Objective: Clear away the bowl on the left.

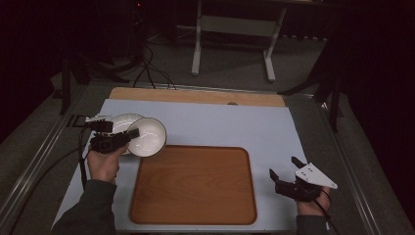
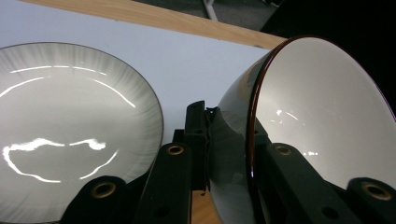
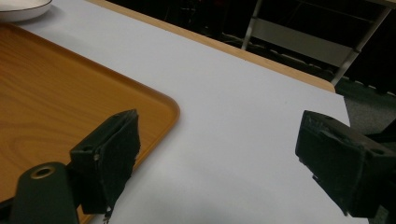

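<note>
Item: white glazed ceramic bowl with a thin dark-red rim [image 1: 147, 136] — held clear of the desk [image 1: 220, 125], tipped on its side with the mouth facing the camera in the high view. Location: above the left part of the pale blue desk, just off the rear left corner of the rounded wooden serving tray [image 1: 194, 183].

Adjacent: shallow white ribbed plate with a fine dark edge [image 2: 70, 126], lying flat on the desk beside and partly behind the bowl.

Left tool [image 1: 128, 136]: jaws clamped on the bowl's wall, one inside the rim and one outside, as the left gripper view shows; the bowl hangs from this single pinch at its edge.

Right tool [image 1: 284, 169]: jaws wide apart, holding and touching nothing; poised over bare desk just off the tray's right edge.

Step in hand, as judged: carrying the bowl across to the tray.

Handling notes: glazed ceramic is slick and the grip sits on the rim alone — keep the pinch firm, travel slowly, avoid swinging. Roll the bowl level before lowering so the foot meets the wood first, not the rim. Clear the plate's edge on the way. Release only once the bowl rests on the tray.
</note>
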### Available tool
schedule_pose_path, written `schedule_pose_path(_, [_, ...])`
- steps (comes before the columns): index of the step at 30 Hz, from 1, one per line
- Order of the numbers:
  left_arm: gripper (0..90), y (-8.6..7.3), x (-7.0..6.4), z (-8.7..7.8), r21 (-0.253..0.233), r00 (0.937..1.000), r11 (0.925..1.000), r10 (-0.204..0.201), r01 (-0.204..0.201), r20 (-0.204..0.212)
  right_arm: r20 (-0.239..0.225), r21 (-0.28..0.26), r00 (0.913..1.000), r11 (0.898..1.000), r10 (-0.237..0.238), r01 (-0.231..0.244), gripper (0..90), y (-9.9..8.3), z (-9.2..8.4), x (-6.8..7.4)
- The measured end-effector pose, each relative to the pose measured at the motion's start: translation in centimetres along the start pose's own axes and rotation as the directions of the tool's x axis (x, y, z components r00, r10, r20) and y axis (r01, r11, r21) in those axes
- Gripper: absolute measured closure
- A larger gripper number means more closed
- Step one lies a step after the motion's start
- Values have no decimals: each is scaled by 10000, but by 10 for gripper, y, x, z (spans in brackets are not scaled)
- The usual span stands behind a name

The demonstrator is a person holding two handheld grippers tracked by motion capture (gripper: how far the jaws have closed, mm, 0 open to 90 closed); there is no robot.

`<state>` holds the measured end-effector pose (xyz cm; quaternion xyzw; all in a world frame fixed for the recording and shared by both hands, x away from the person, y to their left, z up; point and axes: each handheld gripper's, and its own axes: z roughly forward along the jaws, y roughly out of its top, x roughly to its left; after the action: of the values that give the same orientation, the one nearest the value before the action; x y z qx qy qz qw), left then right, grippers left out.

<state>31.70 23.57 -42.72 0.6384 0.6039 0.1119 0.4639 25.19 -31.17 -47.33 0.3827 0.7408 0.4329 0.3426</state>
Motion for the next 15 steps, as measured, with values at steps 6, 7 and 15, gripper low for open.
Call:
schedule_pose_path(6, [794, -3, -8, 5, 157, 9997, 9997, 196, -198, 121, -2, -5, 10000, 10000, 6, -6, 134, 0, 0, 0])
schedule_pose_path(7, [794, -3, -8, 5, 157, 9997, 9997, 196, -198, 121, -2, -5, 10000, 10000, 6, -6, 134, 0, 0, 0])
schedule_pose_path(15, [793, -7, -18, 13, 382, 9988, 9985, 374, -385, 302, -24, -7, 10000, 10000, -10, 10, 134, 0, 0, 0])
